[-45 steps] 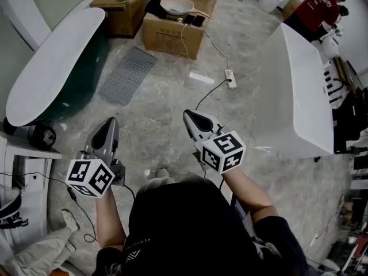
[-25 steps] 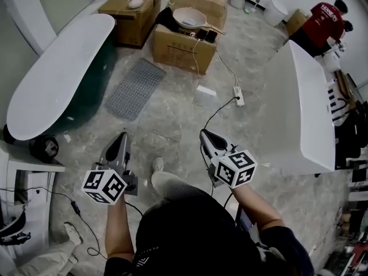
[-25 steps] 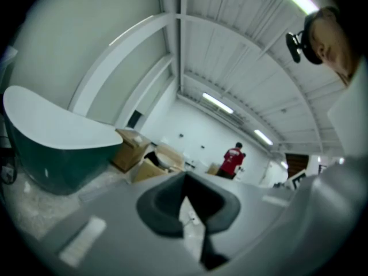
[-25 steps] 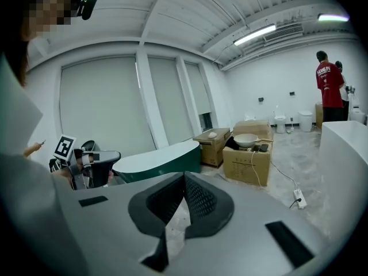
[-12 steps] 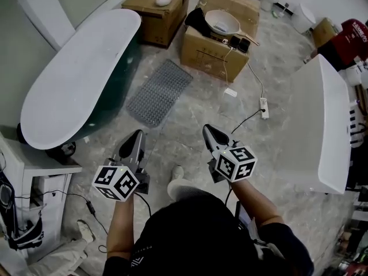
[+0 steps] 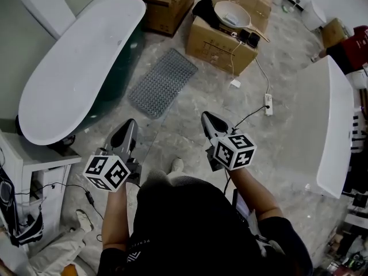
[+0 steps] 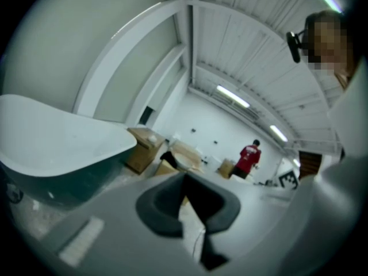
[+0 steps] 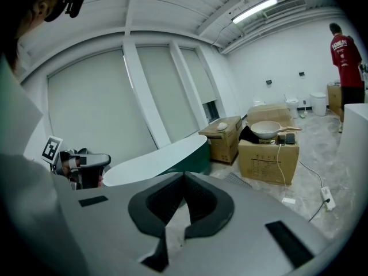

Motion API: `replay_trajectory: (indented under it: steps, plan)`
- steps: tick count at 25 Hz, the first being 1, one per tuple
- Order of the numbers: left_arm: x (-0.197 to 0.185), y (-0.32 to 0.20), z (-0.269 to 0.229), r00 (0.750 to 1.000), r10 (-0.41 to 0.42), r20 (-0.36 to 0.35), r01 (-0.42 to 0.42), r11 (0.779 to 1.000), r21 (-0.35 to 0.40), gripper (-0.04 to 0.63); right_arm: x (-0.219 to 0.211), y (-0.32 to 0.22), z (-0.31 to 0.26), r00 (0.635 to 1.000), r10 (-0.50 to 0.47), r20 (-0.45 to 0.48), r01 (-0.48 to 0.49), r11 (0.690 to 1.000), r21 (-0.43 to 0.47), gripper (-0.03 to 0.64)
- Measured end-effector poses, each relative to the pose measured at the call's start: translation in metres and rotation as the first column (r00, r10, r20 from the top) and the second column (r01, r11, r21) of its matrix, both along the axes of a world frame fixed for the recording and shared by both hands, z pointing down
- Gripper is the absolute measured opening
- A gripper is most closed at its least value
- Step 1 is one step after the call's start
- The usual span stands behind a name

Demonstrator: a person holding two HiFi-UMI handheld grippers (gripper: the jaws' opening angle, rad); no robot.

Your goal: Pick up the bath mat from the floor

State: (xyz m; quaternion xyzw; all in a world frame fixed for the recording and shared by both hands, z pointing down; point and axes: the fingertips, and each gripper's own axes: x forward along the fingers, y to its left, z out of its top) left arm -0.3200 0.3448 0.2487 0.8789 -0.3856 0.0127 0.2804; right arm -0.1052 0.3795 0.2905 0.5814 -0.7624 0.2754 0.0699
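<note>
The grey studded bath mat lies flat on the marble floor beside the dark-sided bathtub, ahead of me. In the right gripper view a corner of the bath mat shows just past the jaws. My left gripper hangs in the air nearer me than the mat, its jaws shut with nothing between them. My right gripper hangs to the right of the mat, jaws shut and empty. Both grippers are well above the floor and apart from the mat.
Cardboard boxes stand beyond the mat, one carrying a white basin. A power strip and cable lie on the floor to the right. A second white bathtub stands at right. A white shelf unit is at left.
The view has moved forward and left, so the mat and tub appear closer. Both grippers stayed shut and raised in front of me.
</note>
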Motion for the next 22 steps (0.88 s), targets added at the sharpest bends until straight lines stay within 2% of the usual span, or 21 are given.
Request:
replay_trajectory:
  steps: [3,6,10,14,18,22]
  plan:
    - [-0.001,-0.011,0.006,1.0,-0.011,0.017,0.011,1.0,-0.002,0.005,0.004,-0.009,0.007,1.0,0.011,0.009,-0.011,1.0,-0.01,-0.002]
    - [0.008,-0.028,0.015,0.998,0.002,0.065,-0.002,1.0,-0.003,0.005,0.011,-0.02,0.018,0.999,0.03,0.034,-0.029,0.999,-0.031,0.0]
    - [0.031,-0.059,0.029,0.991,0.051,0.122,-0.053,0.999,0.01,0.005,0.024,-0.042,0.029,0.996,0.07,0.06,-0.067,0.997,-0.048,0.0]
    - [0.063,-0.102,0.046,0.984,0.123,0.13,-0.124,0.992,0.001,0.005,0.043,-0.077,0.04,0.993,0.105,0.057,-0.101,0.993,-0.066,0.0]
    - [0.093,-0.156,0.056,0.979,0.154,0.132,-0.155,0.988,-0.006,0.005,0.062,-0.118,0.05,0.991,0.126,0.051,-0.121,0.988,-0.098,0.0]
    - [0.121,-0.199,0.067,0.963,0.212,0.169,-0.214,0.977,-0.004,0.005,0.077,-0.158,0.065,0.989,0.139,0.038,-0.133,0.981,-0.142,0.0]
